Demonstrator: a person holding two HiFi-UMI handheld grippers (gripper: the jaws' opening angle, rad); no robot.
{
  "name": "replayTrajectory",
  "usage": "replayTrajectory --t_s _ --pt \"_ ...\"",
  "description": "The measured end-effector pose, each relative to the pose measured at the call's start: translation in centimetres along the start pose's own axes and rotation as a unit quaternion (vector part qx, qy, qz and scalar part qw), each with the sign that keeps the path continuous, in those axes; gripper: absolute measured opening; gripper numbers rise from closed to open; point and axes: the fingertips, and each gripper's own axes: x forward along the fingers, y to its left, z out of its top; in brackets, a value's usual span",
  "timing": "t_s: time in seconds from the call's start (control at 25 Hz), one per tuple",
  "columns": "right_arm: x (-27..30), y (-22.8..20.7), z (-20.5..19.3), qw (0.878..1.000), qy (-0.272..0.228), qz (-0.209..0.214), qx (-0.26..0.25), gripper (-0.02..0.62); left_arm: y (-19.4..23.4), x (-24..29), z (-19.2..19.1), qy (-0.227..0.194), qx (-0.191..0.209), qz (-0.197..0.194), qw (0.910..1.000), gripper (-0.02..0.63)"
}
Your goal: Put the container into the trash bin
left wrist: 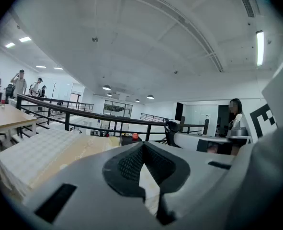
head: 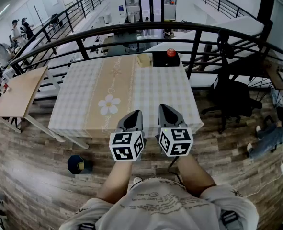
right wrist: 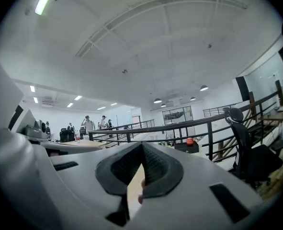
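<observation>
A small tan container stands at the far end of the checked table, beside a black box with a red knob. In the left gripper view the container shows small and far beyond the jaws. A dark blue bin sits on the wooden floor, left of the table's near corner. My left gripper and right gripper hover side by side over the table's near edge, pointing at the far end. Both are shut with nothing between the jaws. The tips meet in each gripper view.
A black railing curves behind the table. A wooden desk stands to the left and a black office chair to the right. People stand at the far left, and someone's legs show on the floor at right.
</observation>
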Motion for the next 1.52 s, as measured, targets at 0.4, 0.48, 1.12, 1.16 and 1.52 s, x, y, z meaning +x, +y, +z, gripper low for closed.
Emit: replayTrajectory --t_s 0.4,0.48,1.12,1.16,1.52 --pt "2.2 2.8 -0.5 1.0 0.004 0.005 0.017 0.003 3.4 -0.1 0.3 0.003 -0.002 -0.011 0.9999 0.006" --pt "2.8 3.9 -0.7 1.0 0.003 0.003 0.016 0.003 4.6 -0.4 0.2 0.004 -0.003 -0.016 0.9999 0.006" --pt "6.0 7.6 -1.8 1.0 -0.003 -0.018 0.017 0.003 10.3 -1.0 -0.6 0.011 0.0 -0.038 0.9992 0.006" --pt "6.4 7.4 -1.8 1.0 -0.003 -0.017 0.018 0.003 10.5 -0.7 -0.6 0.013 0.002 -0.036 0.9993 0.006" --pt "11.8 4.2 -2.2 1.0 0.002 -0.01 0.027 0.003 12.3 4.9 0.1 0.019 0.008 -0.027 0.9994 0.006"
